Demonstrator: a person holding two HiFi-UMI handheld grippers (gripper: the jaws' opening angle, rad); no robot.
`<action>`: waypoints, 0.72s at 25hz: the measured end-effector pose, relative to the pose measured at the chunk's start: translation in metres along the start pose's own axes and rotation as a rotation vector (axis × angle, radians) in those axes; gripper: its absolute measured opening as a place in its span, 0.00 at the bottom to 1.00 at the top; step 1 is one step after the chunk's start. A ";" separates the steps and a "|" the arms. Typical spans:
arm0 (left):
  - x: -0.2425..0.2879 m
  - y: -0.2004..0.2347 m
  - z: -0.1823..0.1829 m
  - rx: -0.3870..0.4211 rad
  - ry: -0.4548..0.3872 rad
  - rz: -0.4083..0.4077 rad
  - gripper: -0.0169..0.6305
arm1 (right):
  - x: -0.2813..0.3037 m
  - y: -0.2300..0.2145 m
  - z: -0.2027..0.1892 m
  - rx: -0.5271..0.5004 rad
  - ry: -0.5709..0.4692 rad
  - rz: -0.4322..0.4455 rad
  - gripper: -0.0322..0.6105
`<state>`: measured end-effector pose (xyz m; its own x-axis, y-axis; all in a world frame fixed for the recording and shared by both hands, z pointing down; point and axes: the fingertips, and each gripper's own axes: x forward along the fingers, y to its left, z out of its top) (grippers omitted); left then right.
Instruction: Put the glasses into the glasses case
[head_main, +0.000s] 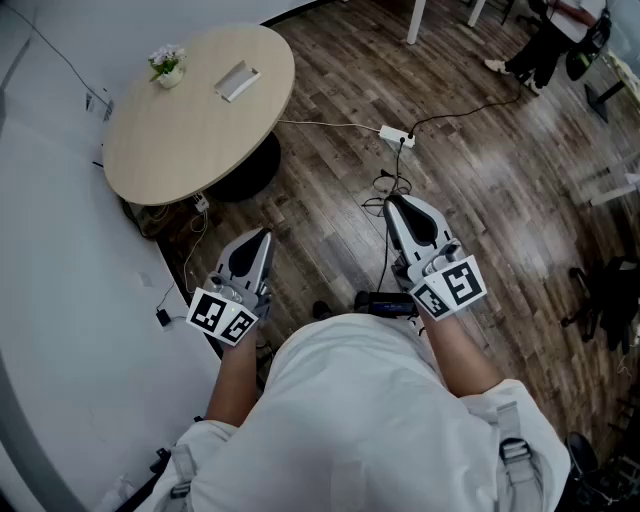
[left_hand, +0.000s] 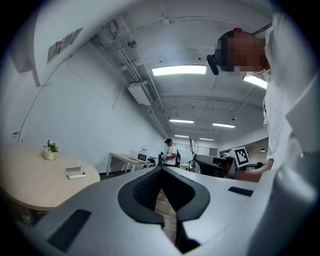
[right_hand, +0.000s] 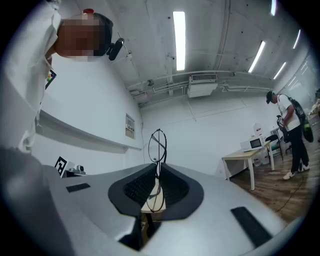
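Carrying step, I'd say: the right tongs (head_main: 402, 207) are pinched on the glasses (right_hand: 157, 148), whose thin wire frame pokes up past the tips. The left tongs (head_main: 262, 238) are closed on nothing. Both are held low in front of the body, aimed at the round desk (head_main: 150, 150) but well apart from it. Next move is probably getting over to what looks like the case (head_main: 237, 80) lying there.

no legible txt, wall notice (right_hand: 129, 125) too blurry
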<state>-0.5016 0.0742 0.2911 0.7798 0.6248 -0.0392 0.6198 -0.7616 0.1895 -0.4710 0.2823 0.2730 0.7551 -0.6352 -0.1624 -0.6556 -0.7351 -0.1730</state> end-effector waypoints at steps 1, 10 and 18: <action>-0.001 0.001 0.000 -0.003 -0.005 0.000 0.05 | 0.001 0.004 -0.002 -0.003 0.003 0.012 0.12; 0.005 0.008 -0.001 0.042 -0.005 0.058 0.05 | 0.004 -0.009 -0.018 0.013 0.048 0.037 0.12; 0.001 0.011 -0.025 0.010 0.012 0.150 0.05 | 0.003 -0.030 -0.031 0.046 0.088 0.073 0.12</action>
<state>-0.4960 0.0703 0.3176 0.8626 0.5059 0.0006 0.4973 -0.8481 0.1830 -0.4488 0.2951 0.3077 0.7020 -0.7064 -0.0904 -0.7070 -0.6758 -0.2085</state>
